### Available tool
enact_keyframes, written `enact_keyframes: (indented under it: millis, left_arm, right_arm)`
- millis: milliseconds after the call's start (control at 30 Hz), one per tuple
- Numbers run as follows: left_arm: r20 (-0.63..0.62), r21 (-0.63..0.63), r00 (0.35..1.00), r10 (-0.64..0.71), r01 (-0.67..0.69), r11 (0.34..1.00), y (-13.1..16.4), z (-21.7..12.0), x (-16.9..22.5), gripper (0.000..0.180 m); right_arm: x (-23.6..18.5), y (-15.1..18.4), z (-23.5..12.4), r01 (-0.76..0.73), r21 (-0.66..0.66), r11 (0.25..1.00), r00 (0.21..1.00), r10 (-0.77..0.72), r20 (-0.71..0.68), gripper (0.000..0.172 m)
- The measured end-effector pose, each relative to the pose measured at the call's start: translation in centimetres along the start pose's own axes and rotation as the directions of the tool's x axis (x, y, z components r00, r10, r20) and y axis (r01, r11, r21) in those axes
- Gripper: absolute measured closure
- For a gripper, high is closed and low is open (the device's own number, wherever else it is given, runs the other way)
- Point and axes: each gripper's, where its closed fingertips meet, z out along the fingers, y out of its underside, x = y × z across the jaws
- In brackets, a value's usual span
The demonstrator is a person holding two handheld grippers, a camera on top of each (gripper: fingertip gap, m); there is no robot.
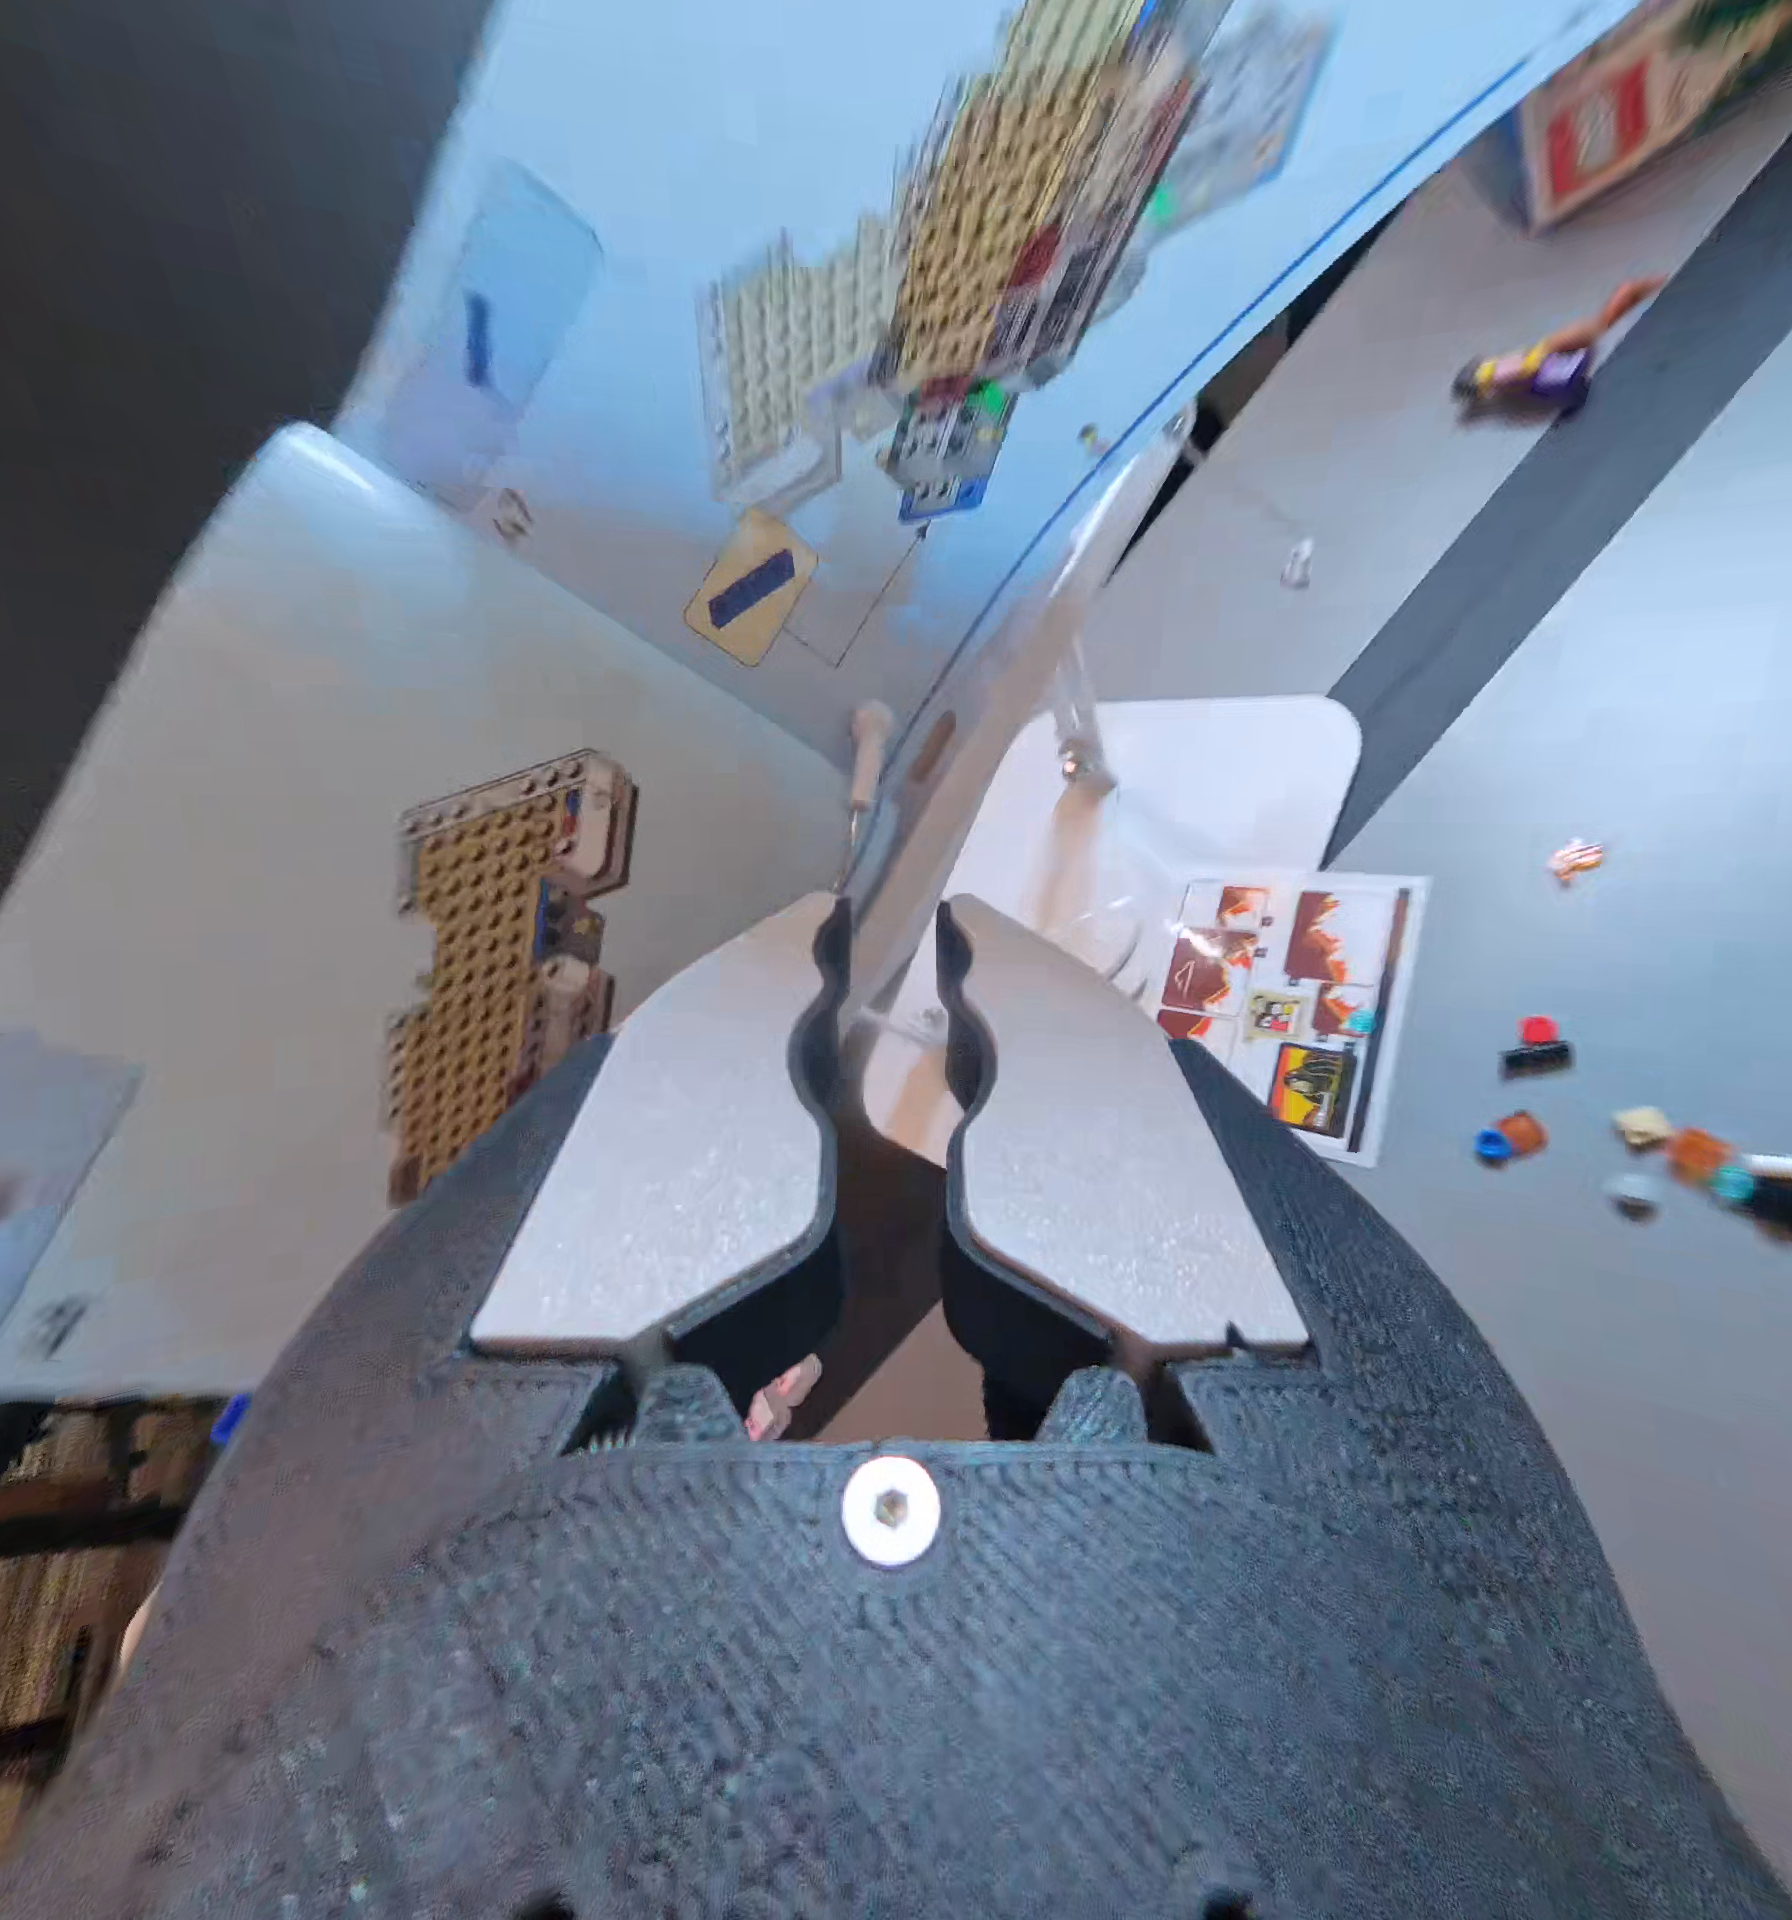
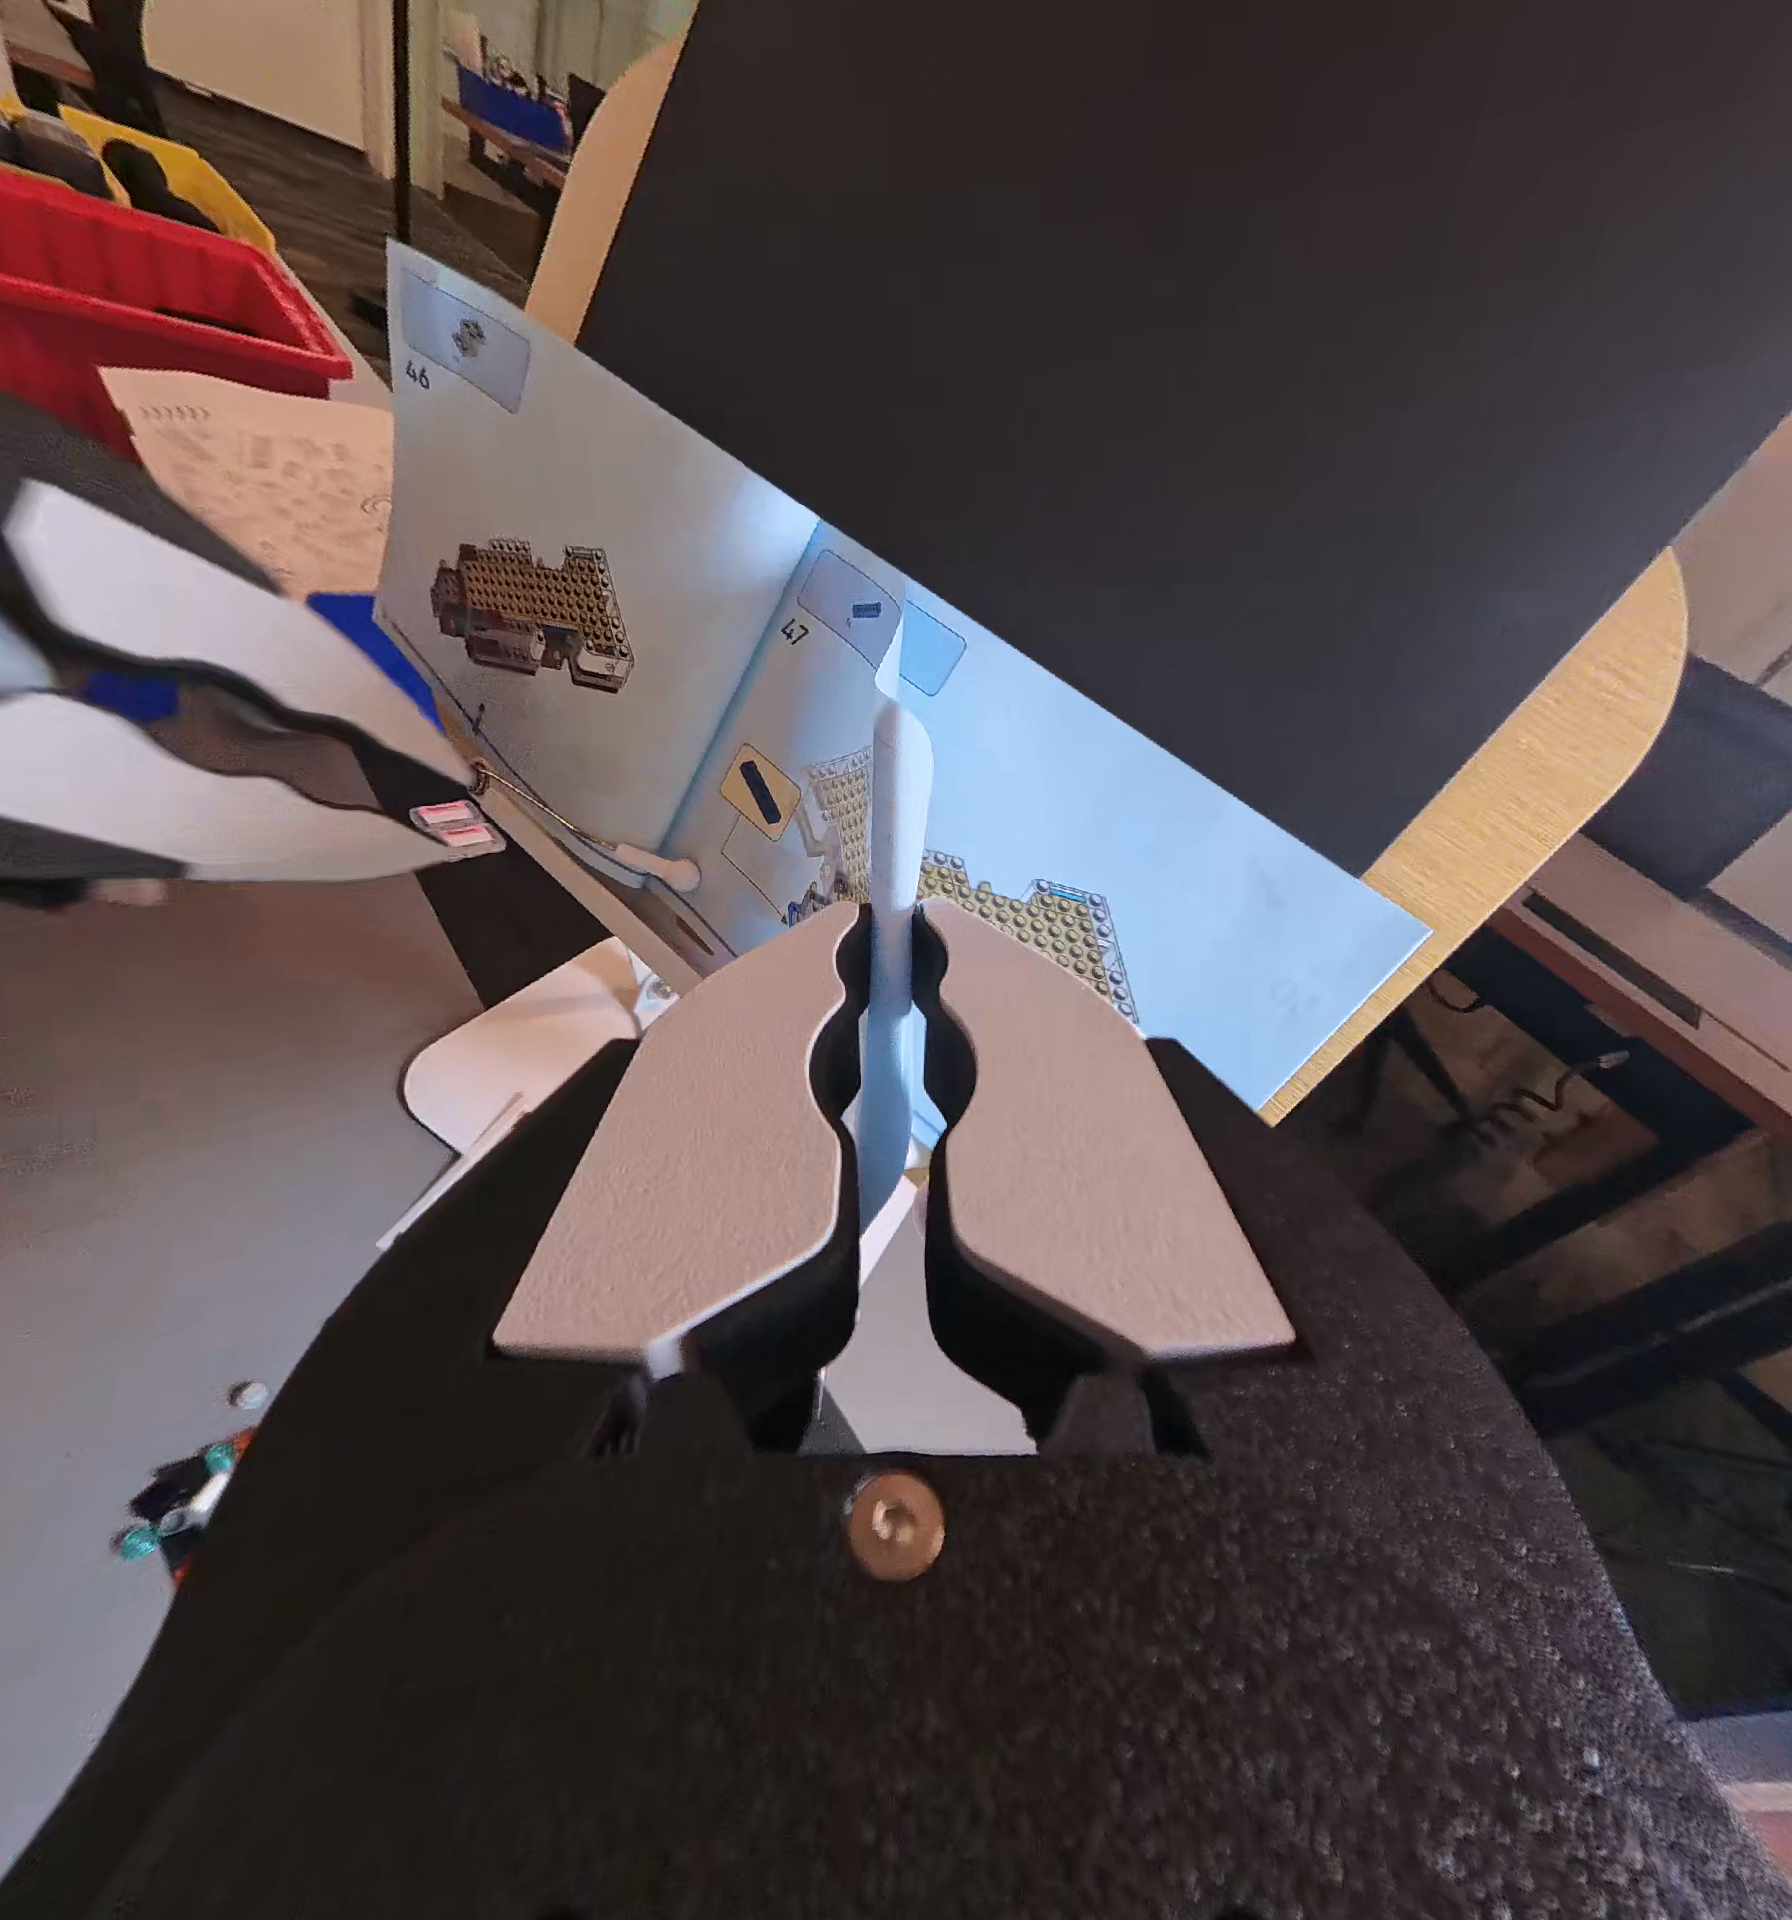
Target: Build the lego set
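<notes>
An open building-instruction booklet [image 2: 1131, 790] leans on a white stand [image 2: 518, 1049]. My right gripper [image 2: 892, 920] is shut on a light blue page [image 2: 897, 810] of it; the page stands curled on edge between the fingertips. My left gripper [image 1: 892, 914] is at the booklet's [image 1: 663, 312] lower edge by the stand's wire page holder [image 1: 866, 769]. Its fingers stand slightly apart; the edge runs along the left finger and the right pad is clear of it. The left gripper also shows in the right wrist view [image 2: 456, 805], next to the page holder [image 2: 653, 862].
A sticker sheet [image 1: 1287, 997], loose small bricks [image 1: 1702, 1153] and a small figure [image 1: 1536, 364] lie on the grey table right of the stand. A red bin [image 2: 92, 281] and a printed sheet [image 2: 268, 457] sit behind at the left. A black panel [image 2: 1183, 364] stands behind the booklet. There is about 15 centimetres between the tips of the two grippers.
</notes>
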Motion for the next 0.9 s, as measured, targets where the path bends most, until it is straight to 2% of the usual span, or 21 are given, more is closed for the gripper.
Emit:
enact_keyframes:
  millis: [100,300,333,400,500,567,633,700,733,767,800,833,900]
  left_arm:
    - [-0.078,-0.088,0.997,-0.019,0.013,0.996,1.1,4.1,-0.3,0.163]
    - [-0.149,-0.089,0.988,0.027,-0.040,0.995,1.0,4.3,0.2,0.178]
    - [-0.148,-0.070,0.989,0.003,-0.014,0.997,0.9,4.2,0.0,0.178]
    - [-0.166,0.001,0.978,-0.127,0.129,0.992,0.3,3.7,-0.8,0.178]
    - [-0.181,0.122,0.927,-0.330,0.354,0.927,-0.4,2.0,-3.6,0.179]
    - [-0.165,0.192,0.857,-0.488,0.513,0.836,0.7,0.3,-6.2,0.179]
    - [-0.165,0.219,0.720,-0.674,0.693,0.686,3.9,-0.9,-8.2,0.178]
    - [-0.208,0.179,0.495,-0.843,0.867,0.465,8.0,-1.3,-7.9,0.176]
    - [-0.266,0.134,0.335,-0.904,0.941,0.310,9.2,-1.4,-6.9,0.176]
    - [-0.336,0.100,0.180,-0.925,0.983,0.155,9.7,-1.7,-6.0,0.174]
    - [-0.365,0.107,0.088,-0.927,0.993,0.052,10.2,-2.4,-5.6,0.174]
    - [-0.375,0.139,0.078,-0.924,0.990,0.027,10.5,-3.2,-5.4,0.173]
    - [-0.390,0.169,0.135,-0.911,0.983,0.073,10.3,-4.7,-4.2,0.171]
  right_arm:
    - [0.3,0.5,-0.4,-0.021,-0.013,1.000,1.000,0.022,0.013,0.165]
    - [0.3,1.3,-0.7,-0.012,-0.026,1.000,0.999,0.013,0.037,0.166]
    - [0.2,1.3,-0.7,-0.018,-0.026,0.999,0.999,0.019,0.044,0.167]
    - [-0.2,1.1,-0.8,-0.022,-0.029,0.999,0.998,0.024,0.059,0.167]
    - [-1.2,0.4,-1.0,-0.023,-0.030,0.999,0.995,0.025,0.098,0.167]
    - [-2.4,-0.9,-1.1,-0.028,-0.017,0.999,0.990,0.030,0.139,0.168]
    - [-4.3,-2.6,-0.8,-0.037,-0.014,0.999,0.978,0.039,0.205,0.169]
    - [-6.8,-4.7,0.1,-0.046,0.002,0.999,0.962,0.043,0.269,0.169]
    - [-8.5,-5.6,0.8,-0.043,0.001,0.999,0.951,0.040,0.306,0.169]
    - [-10.1,-6.4,1.8,-0.032,-0.007,0.999,0.942,0.033,0.334,0.169]
    - [-11.7,-7.1,2.9,-0.012,-0.011,1.000,0.936,0.015,0.351,0.168]
    - [-13.2,-7.7,4.3,0.014,-0.016,1.000,0.933,-0.007,0.359,0.168]
    - [-15.6,-8.4,7.5,0.047,-0.044,0.998,0.938,-0.029,0.344,0.167]
